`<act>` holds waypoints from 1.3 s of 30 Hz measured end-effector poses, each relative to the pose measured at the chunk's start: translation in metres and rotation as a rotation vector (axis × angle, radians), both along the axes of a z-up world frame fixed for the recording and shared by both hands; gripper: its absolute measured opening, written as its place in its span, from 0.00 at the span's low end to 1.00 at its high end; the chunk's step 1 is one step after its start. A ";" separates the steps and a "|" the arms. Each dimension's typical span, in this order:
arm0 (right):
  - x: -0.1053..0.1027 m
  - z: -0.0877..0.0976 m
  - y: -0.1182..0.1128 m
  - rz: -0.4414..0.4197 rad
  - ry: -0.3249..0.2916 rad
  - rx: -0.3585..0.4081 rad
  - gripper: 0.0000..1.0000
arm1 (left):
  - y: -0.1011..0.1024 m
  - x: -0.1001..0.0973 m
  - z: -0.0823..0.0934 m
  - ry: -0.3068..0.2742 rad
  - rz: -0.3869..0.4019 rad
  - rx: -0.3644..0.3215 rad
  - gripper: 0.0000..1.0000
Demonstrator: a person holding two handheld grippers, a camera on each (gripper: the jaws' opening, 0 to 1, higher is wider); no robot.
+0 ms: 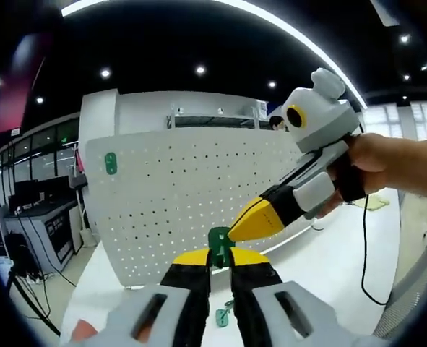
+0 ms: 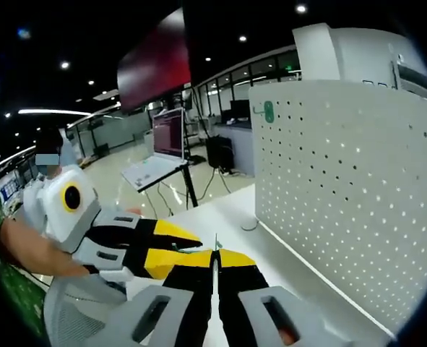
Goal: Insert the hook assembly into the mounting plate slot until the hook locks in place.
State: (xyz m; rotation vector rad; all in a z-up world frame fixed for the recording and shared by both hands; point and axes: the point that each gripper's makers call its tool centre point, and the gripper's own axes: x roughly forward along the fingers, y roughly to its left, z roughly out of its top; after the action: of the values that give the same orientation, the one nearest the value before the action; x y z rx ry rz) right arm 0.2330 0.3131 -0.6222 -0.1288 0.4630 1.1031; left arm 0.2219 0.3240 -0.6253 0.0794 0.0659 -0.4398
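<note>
A small green hook assembly [image 1: 220, 242] is pinched between the nearly closed left gripper [image 1: 221, 254] before the white pegboard [image 1: 177, 195]; the right gripper [image 2: 215, 254] is seen closed, seemingly empty.

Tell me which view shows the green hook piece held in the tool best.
The left gripper view: the green hook piece sits facing the camera between the left tool's jaws. In the right gripper view it is only a thin edge-on sliver.

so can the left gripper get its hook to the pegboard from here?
Probably yes. The left gripper grips the green hook, and the white pegboard stands straight ahead. Only the right gripper crowds in beside the hook.
</note>
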 end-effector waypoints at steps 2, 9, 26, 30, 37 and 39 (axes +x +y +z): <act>-0.001 0.002 0.002 0.004 -0.001 0.004 0.00 | 0.000 0.001 0.000 0.001 0.003 -0.001 0.08; -0.002 0.003 0.004 0.009 0.003 0.011 0.00 | 0.002 0.004 0.003 -0.004 0.014 -0.017 0.06; -0.003 0.005 0.006 0.012 0.005 0.014 0.00 | 0.001 0.003 0.003 0.005 0.012 -0.035 0.04; -0.004 0.005 0.006 0.011 0.003 0.019 0.00 | 0.001 0.002 0.003 0.012 0.010 -0.038 0.03; -0.003 0.009 0.005 0.011 -0.020 0.018 0.05 | 0.000 0.002 0.002 0.023 0.009 -0.041 0.03; -0.003 0.010 0.003 0.007 -0.026 0.019 0.06 | 0.000 0.002 0.002 0.024 0.011 -0.039 0.03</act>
State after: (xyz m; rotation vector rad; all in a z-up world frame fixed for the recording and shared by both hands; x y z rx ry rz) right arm 0.2303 0.3159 -0.6122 -0.1280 0.4290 1.1108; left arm 0.2243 0.3239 -0.6232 0.0355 0.0812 -0.4309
